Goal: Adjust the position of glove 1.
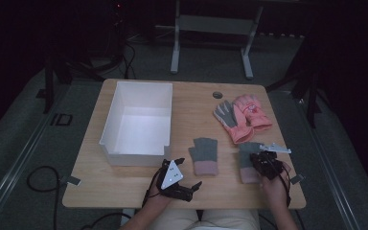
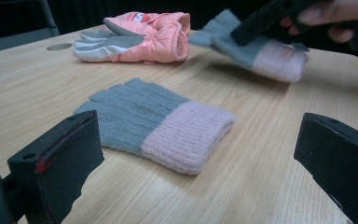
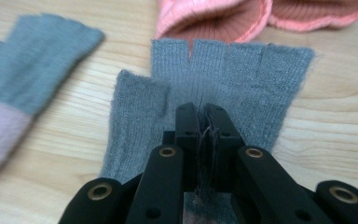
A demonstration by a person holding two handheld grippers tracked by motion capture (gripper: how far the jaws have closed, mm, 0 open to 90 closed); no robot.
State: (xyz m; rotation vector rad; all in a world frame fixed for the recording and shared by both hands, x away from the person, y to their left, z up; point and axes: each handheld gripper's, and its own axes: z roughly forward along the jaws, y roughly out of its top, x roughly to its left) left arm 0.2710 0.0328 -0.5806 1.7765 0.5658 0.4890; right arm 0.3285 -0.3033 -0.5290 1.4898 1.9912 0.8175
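Note:
Two grey knit gloves with pink cuffs lie on the wooden table. My right gripper [image 1: 260, 159] [image 3: 203, 114] is shut on the right grey glove [image 1: 247, 152] [image 3: 242, 79] [image 2: 265, 49], pinching a fold of its knit and lifting it a little. The other grey glove [image 1: 204, 155] [image 2: 156, 121] [image 3: 25, 65] lies flat at the table's middle. My left gripper [image 1: 191, 188] [image 2: 196, 154] hovers near the front edge, open, with its jaws wide apart and this glove lying ahead of them. A pair of pink gloves [image 1: 243, 115] [image 2: 142, 37] [image 3: 261, 14] rests behind.
A white open box [image 1: 139, 122] stands on the left half of the table [image 1: 100, 187]. A round grommet hole [image 1: 217, 95] sits at the back edge. Metal desk legs stand on the floor beyond.

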